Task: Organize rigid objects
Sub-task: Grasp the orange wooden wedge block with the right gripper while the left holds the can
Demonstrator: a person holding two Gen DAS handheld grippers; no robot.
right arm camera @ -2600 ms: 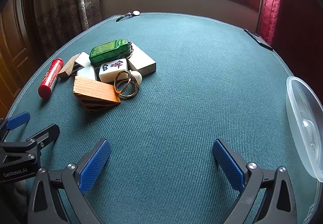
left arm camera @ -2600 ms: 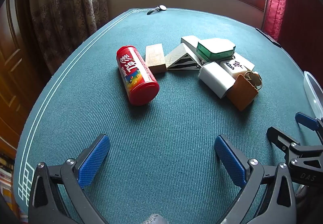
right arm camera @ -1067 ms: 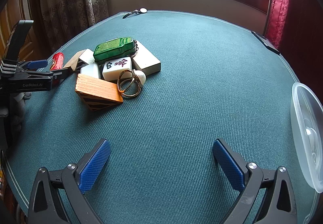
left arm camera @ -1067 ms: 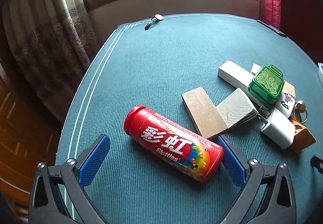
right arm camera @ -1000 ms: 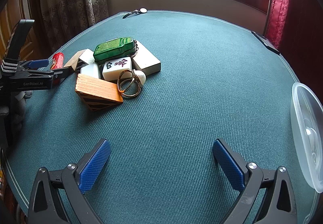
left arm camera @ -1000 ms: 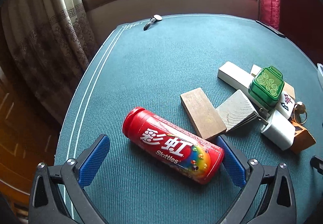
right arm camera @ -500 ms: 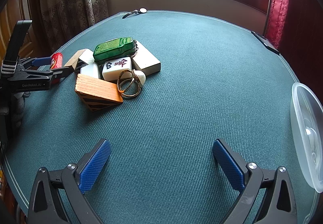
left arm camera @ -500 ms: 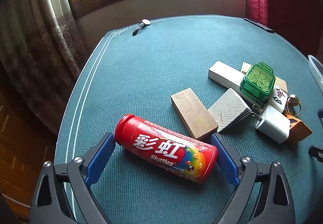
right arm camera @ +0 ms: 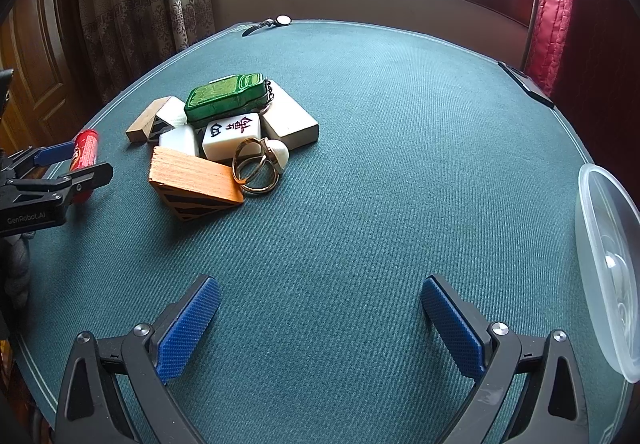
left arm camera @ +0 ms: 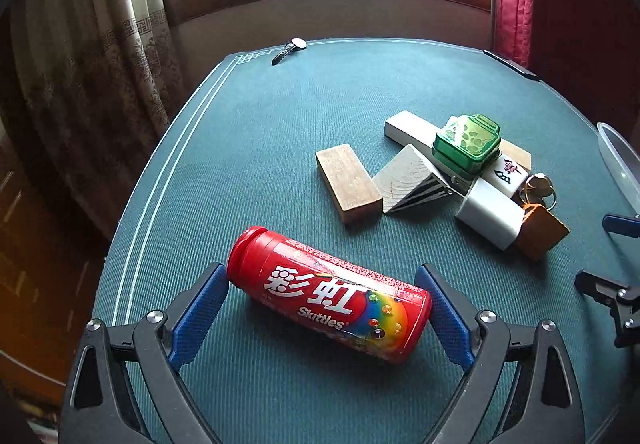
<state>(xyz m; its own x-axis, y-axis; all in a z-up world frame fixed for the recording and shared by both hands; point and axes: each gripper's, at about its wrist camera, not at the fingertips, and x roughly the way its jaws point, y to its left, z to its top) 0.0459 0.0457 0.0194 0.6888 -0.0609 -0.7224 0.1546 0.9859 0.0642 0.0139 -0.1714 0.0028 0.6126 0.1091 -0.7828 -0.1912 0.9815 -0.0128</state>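
A red Skittles can (left arm camera: pixel 328 300) lies on its side on the green felt table (left arm camera: pixel 280 124). My left gripper (left arm camera: pixel 322 300) spans it lengthwise, one blue pad against the cap and the other against the base. In the right wrist view the can (right arm camera: pixel 86 144) shows at far left behind the left gripper (right arm camera: pixel 60 172). To the can's right sits a pile: a wooden block (left arm camera: pixel 348 182), a pale wedge (left arm camera: pixel 408 180), a green tin (right arm camera: pixel 226 96), a mahjong tile (right arm camera: pixel 232 136), an orange wedge (right arm camera: pixel 192 184) and a key ring (right arm camera: pixel 256 168). My right gripper (right arm camera: pixel 318 308) is open over bare felt.
A clear plastic container (right arm camera: pixel 608 268) sits at the table's right edge. A wristwatch (right arm camera: pixel 272 22) lies at the far edge and a flat black object (right arm camera: pixel 524 82) at the far right. The table edge curves close on the left, with curtains beyond.
My left gripper swung left from the pile to the red can, came around it and narrowed until both pads met its ends. The right gripper stayed put and open.
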